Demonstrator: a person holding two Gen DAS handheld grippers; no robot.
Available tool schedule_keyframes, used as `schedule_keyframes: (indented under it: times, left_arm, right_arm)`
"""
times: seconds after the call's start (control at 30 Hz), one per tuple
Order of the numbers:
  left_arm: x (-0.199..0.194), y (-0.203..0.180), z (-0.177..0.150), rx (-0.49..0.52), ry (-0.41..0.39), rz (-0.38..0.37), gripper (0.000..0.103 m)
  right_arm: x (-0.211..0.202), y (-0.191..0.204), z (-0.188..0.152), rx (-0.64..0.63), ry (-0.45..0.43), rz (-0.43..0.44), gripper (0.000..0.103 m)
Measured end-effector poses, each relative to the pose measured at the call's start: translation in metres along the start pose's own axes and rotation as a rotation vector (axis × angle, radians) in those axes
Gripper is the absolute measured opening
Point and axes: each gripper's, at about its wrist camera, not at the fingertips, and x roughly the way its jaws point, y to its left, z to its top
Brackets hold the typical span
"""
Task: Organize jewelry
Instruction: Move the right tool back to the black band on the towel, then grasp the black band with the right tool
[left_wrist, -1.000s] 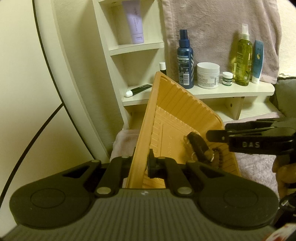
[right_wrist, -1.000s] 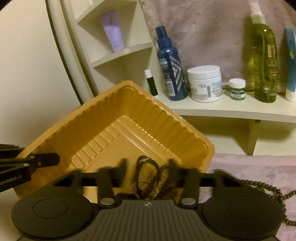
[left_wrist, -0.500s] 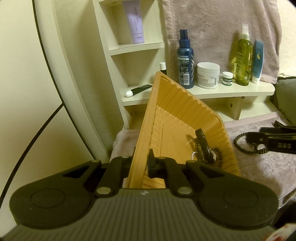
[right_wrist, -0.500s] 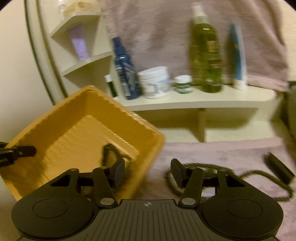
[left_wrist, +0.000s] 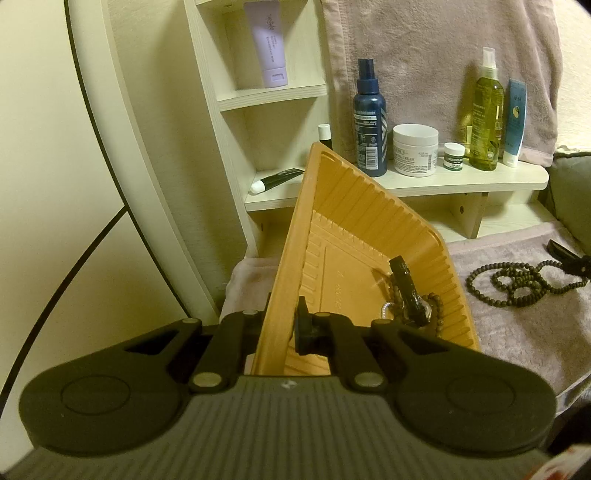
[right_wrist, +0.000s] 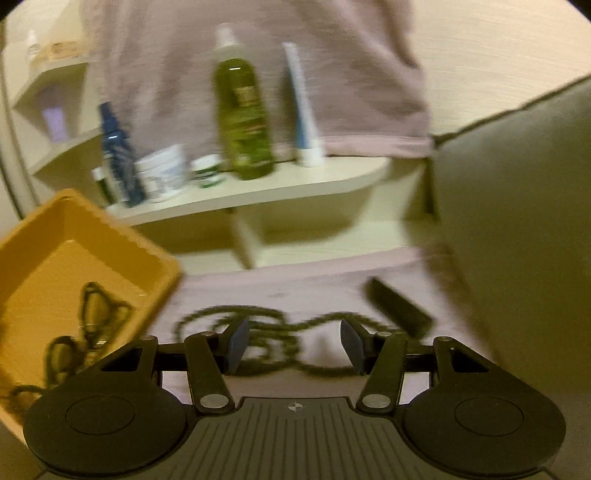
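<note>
Beyond the splayed right hand-held gripper (right_wrist: 293, 345) blurs a bead necklace (right_wrist: 258, 325); left hand-held gripper (left_wrist: 282, 328) clamps tray (left_wrist: 354, 221).

- white jar (left_wrist: 415, 149) on the shelf (left_wrist: 461, 181): the word "CREAM" reads on its label, with a larger brand line above it too blurred to make out
- small green-labelled pot (left_wrist: 454, 156) beside the jar: "LIP BALM" on its front
- dark blue spray bottle (left_wrist: 370, 120): a white label with lines of print and a barcode, none of it legible
- lilac tube (left_wrist: 269, 42) on the upper shelf: a small mark and a vertical line of print, unreadable
- green bottle (left_wrist: 487, 110) and blue tube (left_wrist: 514, 118): labels show only as shapes
- right wrist view: motion blur, nothing readable
</note>
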Motion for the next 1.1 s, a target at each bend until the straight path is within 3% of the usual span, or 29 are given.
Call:
schedule_keyframes:
  times: [0.3,0.53,0.73,1.1]
  left_arm:
    - [0.0,0.0,0.0,0.004,0.001,0.003,0.006]
    - [-0.001,0.0,0.001,0.012,0.003,0.006,0.006]
    - [-0.001,-0.002,0.002,0.018,0.004,0.006,0.006]
    - [-0.001,-0.002,0.002,0.018,0.005,0.005,0.006]
  right_arm:
    - [0.01,-0.038,0.004,-0.034,0.006,-0.093,0.055]
    - [0.027,-0.044,0.011,-0.155,0.015,-0.124,0.055]
    - [0.048,-0.041,0.011,-0.258,0.062,-0.144,0.038]
    - [0.073,-0.041,0.011,-0.266,0.142,-0.139,0.035]
